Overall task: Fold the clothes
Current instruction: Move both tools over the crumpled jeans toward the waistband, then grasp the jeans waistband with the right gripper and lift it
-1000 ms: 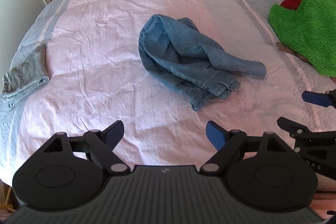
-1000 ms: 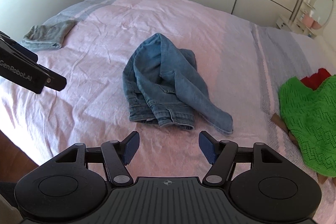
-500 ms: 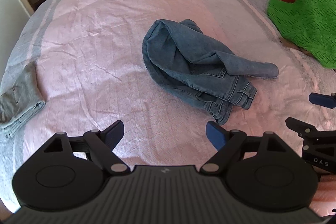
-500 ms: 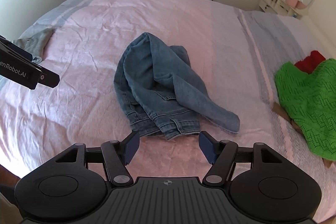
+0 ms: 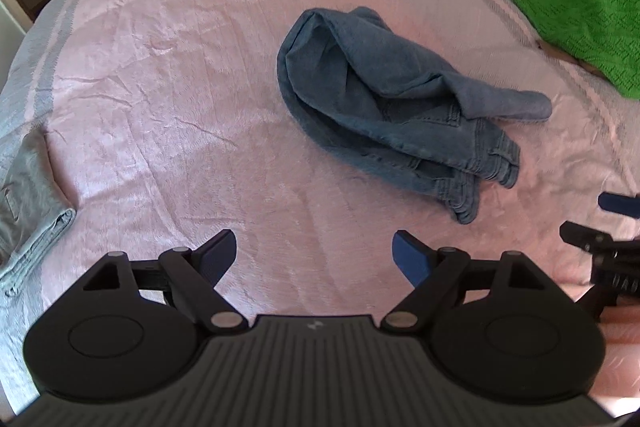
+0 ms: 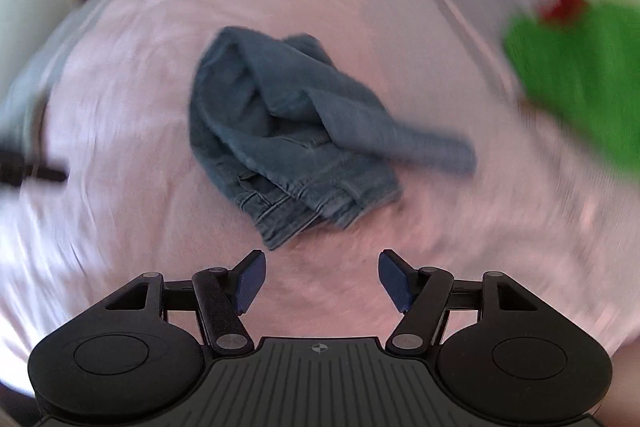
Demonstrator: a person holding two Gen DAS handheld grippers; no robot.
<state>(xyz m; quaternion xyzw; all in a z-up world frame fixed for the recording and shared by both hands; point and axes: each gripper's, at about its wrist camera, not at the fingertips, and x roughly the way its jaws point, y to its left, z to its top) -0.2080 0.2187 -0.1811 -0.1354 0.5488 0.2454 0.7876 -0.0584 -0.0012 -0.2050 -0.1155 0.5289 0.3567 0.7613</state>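
A: Item one, nearest you?

B: Your right gripper point(image 6: 321, 279), jaws spread, nothing between them. The waistband end of the crumpled blue jeans point(image 6: 298, 147) lies just ahead of it on the pink bedspread point(image 6: 120, 87).

A: And the left gripper point(image 5: 313, 255)?

B: Also spread and empty; the jeans sit ahead and to its right, farther off. Their long axis runs from the near waistband away toward the far bunched fold, one leg trailing right. Your right hand looks the nearer.

A: Farthest?

B: Green knit garment point(image 5: 580, 7), well apart.
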